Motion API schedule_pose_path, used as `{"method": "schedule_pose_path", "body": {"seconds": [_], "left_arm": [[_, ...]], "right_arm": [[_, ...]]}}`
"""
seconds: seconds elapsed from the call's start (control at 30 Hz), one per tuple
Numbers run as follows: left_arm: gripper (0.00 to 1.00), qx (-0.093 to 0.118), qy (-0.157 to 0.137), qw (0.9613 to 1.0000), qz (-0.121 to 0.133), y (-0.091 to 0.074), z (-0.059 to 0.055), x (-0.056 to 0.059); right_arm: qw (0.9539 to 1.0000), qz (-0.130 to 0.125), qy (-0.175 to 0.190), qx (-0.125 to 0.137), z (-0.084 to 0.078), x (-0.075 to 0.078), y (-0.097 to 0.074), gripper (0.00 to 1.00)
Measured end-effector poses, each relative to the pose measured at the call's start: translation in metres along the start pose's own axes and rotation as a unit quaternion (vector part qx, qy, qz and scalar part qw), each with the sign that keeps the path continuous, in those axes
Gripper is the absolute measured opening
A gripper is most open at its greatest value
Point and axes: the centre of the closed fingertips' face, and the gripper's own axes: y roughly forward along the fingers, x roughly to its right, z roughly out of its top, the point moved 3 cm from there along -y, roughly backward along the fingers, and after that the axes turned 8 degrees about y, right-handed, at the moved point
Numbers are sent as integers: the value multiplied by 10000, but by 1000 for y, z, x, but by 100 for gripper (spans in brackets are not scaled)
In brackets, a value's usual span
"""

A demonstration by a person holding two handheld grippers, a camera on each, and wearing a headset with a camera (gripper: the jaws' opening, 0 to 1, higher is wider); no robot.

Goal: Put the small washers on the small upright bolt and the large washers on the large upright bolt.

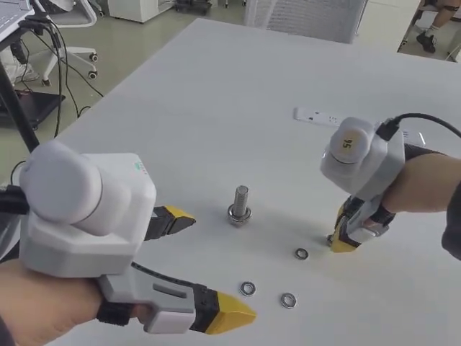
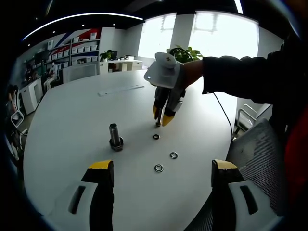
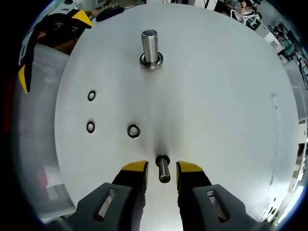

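Note:
The large bolt (image 1: pixel 240 205) (image 2: pixel 115 136) (image 3: pixel 150 45) stands upright mid-table with a washer round its base. Three loose washers lie on the white table: one (image 1: pixel 302 254) (image 3: pixel 134 130) near my right gripper, two more (image 1: pixel 248 288) (image 1: pixel 288 300) closer to me. My right gripper (image 1: pixel 342 244) (image 3: pixel 161 169) points down at the table, its jaws narrowly apart on either side of the small upright bolt (image 3: pixel 162 168) (image 2: pixel 158 123), with a thin gap on each side. My left gripper (image 1: pixel 212 265) (image 2: pixel 162 168) hovers wide open at the near left, holding nothing.
A white power strip (image 1: pixel 317 115) (image 2: pixel 120 90) lies toward the far side of the table (image 1: pixel 187 108). Office chairs (image 1: pixel 72 36) and cables stand on the floor beyond the left edge. A mesh chair (image 1: pixel 302 14) sits at the far end.

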Motion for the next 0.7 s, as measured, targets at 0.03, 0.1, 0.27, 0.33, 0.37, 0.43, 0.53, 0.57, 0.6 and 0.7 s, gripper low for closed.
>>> {"method": "schedule_pose_path", "body": {"seconds": [0.03, 0.1, 0.27, 0.33, 0.37, 0.43, 0.53, 0.57, 0.6, 0.7], "left_arm": [[83, -1, 4, 10000, -4, 0, 0, 0], [83, 0, 6, 10000, -11, 0, 0, 0], [83, 8, 22, 10000, -8, 0, 1, 0], [83, 14, 26, 10000, -7, 0, 2, 0], [83, 17, 28, 10000, -7, 0, 2, 0], [83, 24, 30, 10000, -4, 0, 2, 0], [83, 29, 38, 10000, -8, 0, 3, -1], [83, 29, 41, 10000, -7, 1, 3, -1], [83, 30, 50, 10000, -6, 1, 3, -1], [83, 33, 58, 10000, -12, 1, 4, -1]], "right_arm": [[10000, 6, 11, 10, -1, 0, -1, 27], [10000, -10, 33, 25, -1, 0, -3, 29], [9999, -27, 88, 67, -2, 0, -7, 33], [9999, -29, 116, 59, -4, 2, -7, 33], [9999, -39, 127, 62, -5, 3, -7, 34], [9998, -37, 164, 58, -8, 3, -8, 34], [9997, -45, 221, 61, -13, 0, -10, 34], [9997, -34, 247, 63, -14, 0, -11, 34], [9996, -37, 266, 61, -16, -1, -11, 34], [9995, -20, 321, 56, -21, -5, -12, 34]]}}
